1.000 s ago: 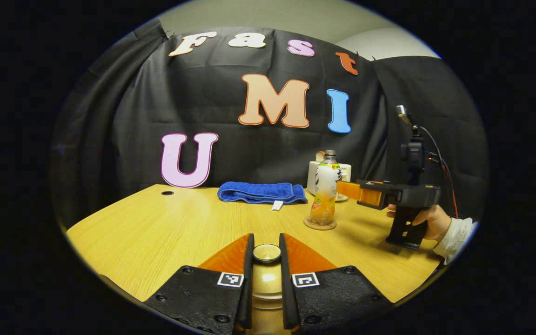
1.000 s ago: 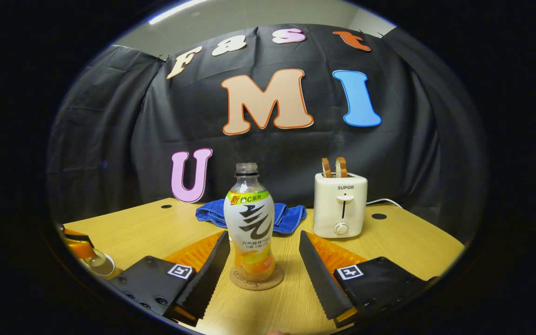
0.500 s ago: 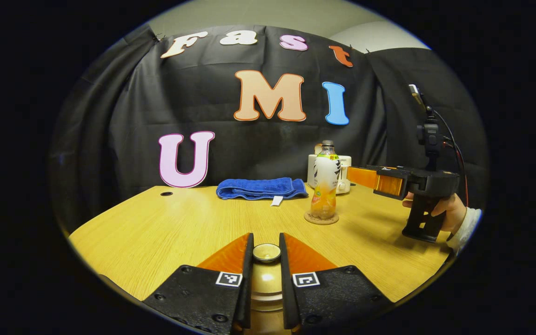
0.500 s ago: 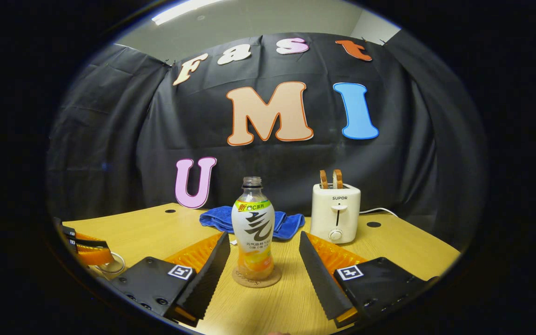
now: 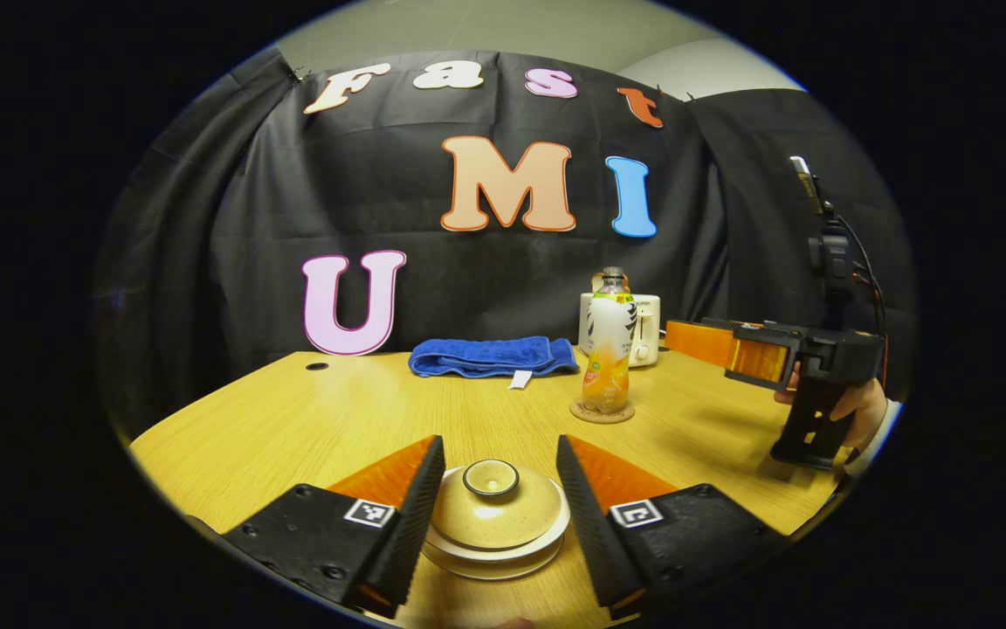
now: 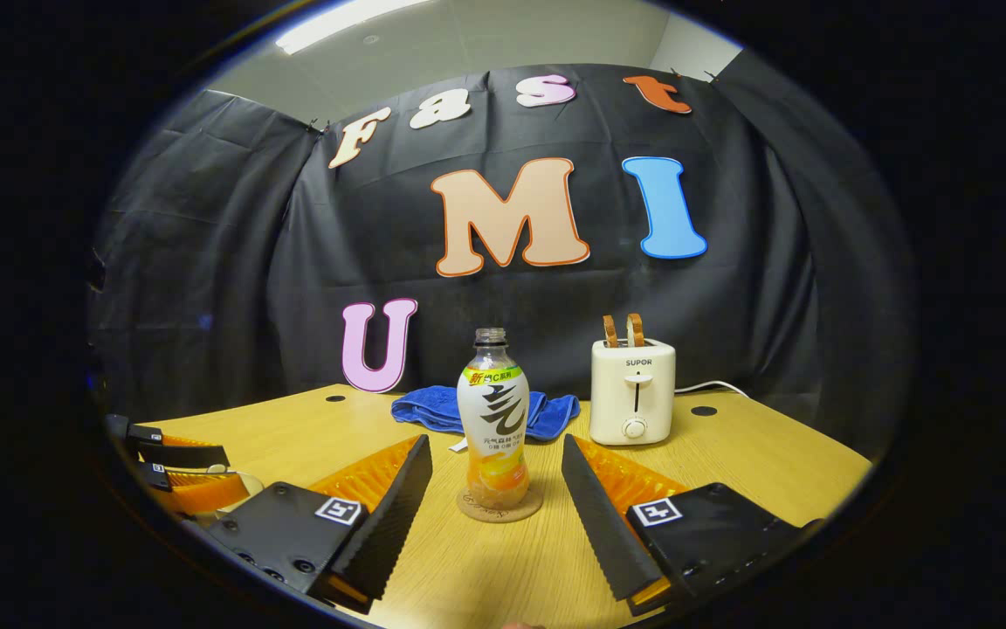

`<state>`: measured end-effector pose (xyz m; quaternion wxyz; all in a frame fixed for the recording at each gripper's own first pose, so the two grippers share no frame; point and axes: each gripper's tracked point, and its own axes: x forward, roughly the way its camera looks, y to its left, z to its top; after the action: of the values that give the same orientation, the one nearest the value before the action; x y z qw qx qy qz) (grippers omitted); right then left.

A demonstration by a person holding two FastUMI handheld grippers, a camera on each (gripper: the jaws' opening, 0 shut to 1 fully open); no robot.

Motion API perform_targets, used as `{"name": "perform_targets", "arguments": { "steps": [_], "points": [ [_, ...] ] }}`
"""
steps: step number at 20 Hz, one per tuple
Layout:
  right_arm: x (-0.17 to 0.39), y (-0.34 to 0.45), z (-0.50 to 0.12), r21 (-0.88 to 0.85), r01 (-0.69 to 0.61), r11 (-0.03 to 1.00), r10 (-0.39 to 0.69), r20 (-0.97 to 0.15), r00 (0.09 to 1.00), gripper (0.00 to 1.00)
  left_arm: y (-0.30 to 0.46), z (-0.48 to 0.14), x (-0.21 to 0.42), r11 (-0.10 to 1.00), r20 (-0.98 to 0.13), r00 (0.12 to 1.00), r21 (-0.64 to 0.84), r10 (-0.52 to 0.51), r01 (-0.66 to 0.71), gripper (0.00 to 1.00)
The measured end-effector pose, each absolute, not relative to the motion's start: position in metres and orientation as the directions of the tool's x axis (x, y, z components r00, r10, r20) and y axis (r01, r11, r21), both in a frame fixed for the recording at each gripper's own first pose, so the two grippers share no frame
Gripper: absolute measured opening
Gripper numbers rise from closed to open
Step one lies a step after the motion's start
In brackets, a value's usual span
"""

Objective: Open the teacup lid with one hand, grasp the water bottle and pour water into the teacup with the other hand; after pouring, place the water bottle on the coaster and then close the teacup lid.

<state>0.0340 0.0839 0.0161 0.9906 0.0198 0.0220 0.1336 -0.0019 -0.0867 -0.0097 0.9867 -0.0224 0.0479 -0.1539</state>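
A cream teacup with its lid [image 5: 494, 507] on sits on a saucer at the table's near edge. My left gripper [image 5: 492, 454] is open, one finger on each side of the lid knob [image 5: 491, 478], touching nothing. The uncapped water bottle [image 6: 492, 418] with orange liquid stands upright on a round cork coaster [image 6: 499, 507]; bottle [image 5: 608, 351] and coaster [image 5: 601, 411] also appear in the left gripper view. My right gripper [image 6: 496, 463] is open and drawn back, the bottle beyond its fingertips. A hand holds that gripper [image 5: 769, 351] at the right of the left gripper view.
A folded blue towel [image 5: 492, 356] lies at the back of the wooden table [image 5: 311, 419]. A white toaster [image 6: 632, 393] with two slices stands back right, its cord trailing right. The left gripper's orange fingers [image 6: 197, 480] peek in at the left of the right gripper view.
My left gripper has let go of the lid knob and opened wide; the lid rests on the cup. My right gripper has backed farther away from the bottle.
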Motion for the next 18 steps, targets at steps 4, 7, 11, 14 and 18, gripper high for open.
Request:
{"name": "perform_targets", "arguments": {
  "steps": [4, 7, 11, 14, 18],
  "points": [
    [0.004, 0.079, 0.012, 0.056, -0.246, 0.968, 0.248, -0.038, 0.968, 0.95, -0.083, 0.003, -0.006, 0.965, -0.041, 0.966, -0.070, -0.255, 0.252, 0.98],
    [-0.017, 0.072, 0.009, 0.043, -0.219, 0.975, 0.221, -0.041, 0.974, 0.92, -0.083, 0.007, -0.010, 0.970, -0.016, 0.973, -0.084, -0.229, 0.227, 0.98],
    [-0.044, 0.062, 0.008, -0.012, -0.167, 0.986, 0.167, -0.021, 0.986, 0.95, -0.086, 0.007, -0.016, 0.971, -0.001, 0.976, -0.094, -0.220, 0.219, 0.98],
    [-0.057, 0.065, -0.001, -0.037, -0.155, 0.987, 0.154, -0.032, 0.988, 0.99, -0.088, 0.005, -0.019, 0.971, -0.004, 0.976, -0.092, -0.220, 0.218, 0.98],
    [-0.061, 0.070, -0.018, -0.007, -0.167, 0.986, 0.166, -0.073, 0.983, 0.92, -0.089, 0.001, -0.022, 0.971, -0.010, 0.976, -0.100, -0.219, 0.217, 0.98]
  ]
}}
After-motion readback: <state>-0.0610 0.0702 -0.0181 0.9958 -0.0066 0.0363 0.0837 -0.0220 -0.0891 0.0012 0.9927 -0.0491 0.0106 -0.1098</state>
